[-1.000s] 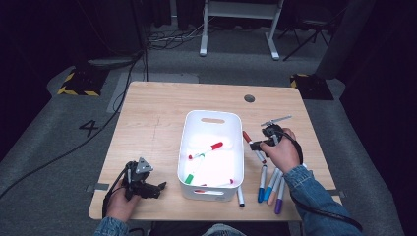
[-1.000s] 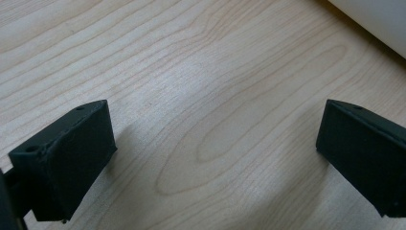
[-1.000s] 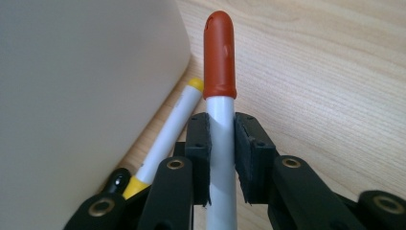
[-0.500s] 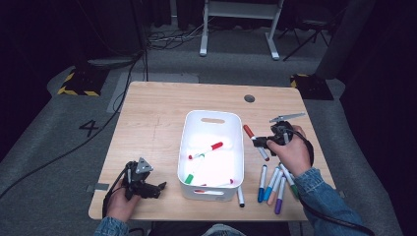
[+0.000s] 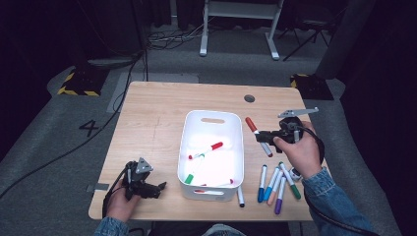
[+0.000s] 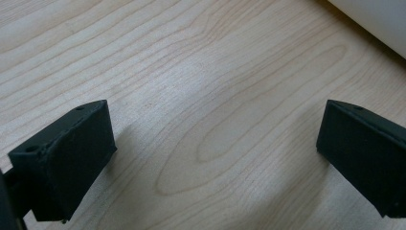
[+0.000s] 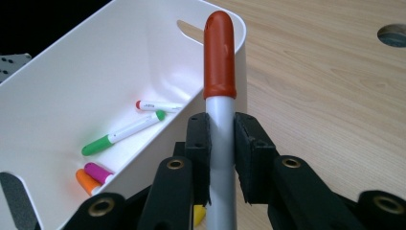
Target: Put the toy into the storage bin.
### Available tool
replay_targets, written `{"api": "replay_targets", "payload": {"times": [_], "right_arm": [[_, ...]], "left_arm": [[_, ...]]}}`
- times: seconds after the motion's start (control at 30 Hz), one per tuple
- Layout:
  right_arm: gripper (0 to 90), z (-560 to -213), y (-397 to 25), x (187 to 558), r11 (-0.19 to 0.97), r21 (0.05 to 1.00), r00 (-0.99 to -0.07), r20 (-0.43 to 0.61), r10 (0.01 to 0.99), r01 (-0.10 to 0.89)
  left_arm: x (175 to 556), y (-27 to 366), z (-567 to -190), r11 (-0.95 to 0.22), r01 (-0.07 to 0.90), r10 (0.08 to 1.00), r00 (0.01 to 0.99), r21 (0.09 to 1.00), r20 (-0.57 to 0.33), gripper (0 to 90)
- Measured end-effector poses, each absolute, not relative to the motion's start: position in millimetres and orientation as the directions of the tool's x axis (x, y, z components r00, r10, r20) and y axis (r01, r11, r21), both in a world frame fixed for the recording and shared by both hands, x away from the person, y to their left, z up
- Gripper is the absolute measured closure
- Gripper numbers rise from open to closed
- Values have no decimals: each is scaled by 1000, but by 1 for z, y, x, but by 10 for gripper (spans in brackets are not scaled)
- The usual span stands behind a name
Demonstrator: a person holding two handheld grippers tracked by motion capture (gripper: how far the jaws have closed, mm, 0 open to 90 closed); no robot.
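The right gripper (image 5: pixel 262 137) has its jaws pinched on the grey barrel of a red-capped marker (image 7: pixel 219 86), lifted just off the table beside the right wall of the white bin (image 5: pixel 239 147). My worry is the grip: the pads hold a smooth round barrel low down, well below the cap, so the marker could swivel or slide out before it gets over the rim, or the cap end could knock the bin's wall and tip the pen back onto the table. It might also land among the loose markers (image 5: pixel 275 182) lying near the person's right forearm. The right hand (image 5: pixel 300 150) is raised, wrist turned left toward the bin. On the near left, the left gripper (image 5: pixel 147 187) rests low on the wooden table (image 6: pixel 201 96), jaws spread wide on nothing.
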State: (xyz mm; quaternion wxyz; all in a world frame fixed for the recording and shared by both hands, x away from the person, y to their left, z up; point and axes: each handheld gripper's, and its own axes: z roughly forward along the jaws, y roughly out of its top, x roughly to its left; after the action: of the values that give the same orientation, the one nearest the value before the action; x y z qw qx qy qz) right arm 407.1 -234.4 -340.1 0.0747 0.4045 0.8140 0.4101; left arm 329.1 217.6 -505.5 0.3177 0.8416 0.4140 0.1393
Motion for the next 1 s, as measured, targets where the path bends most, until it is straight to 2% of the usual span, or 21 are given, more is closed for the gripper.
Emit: {"api": "replay_targets", "payload": {"times": [1.0], "right_arm": [[773, -315, -155, 361, 526, 718, -845, 164, 510, 457]], "left_arm": [[328, 217, -506, -453, 607, 787, 616, 653, -26, 0]]}}
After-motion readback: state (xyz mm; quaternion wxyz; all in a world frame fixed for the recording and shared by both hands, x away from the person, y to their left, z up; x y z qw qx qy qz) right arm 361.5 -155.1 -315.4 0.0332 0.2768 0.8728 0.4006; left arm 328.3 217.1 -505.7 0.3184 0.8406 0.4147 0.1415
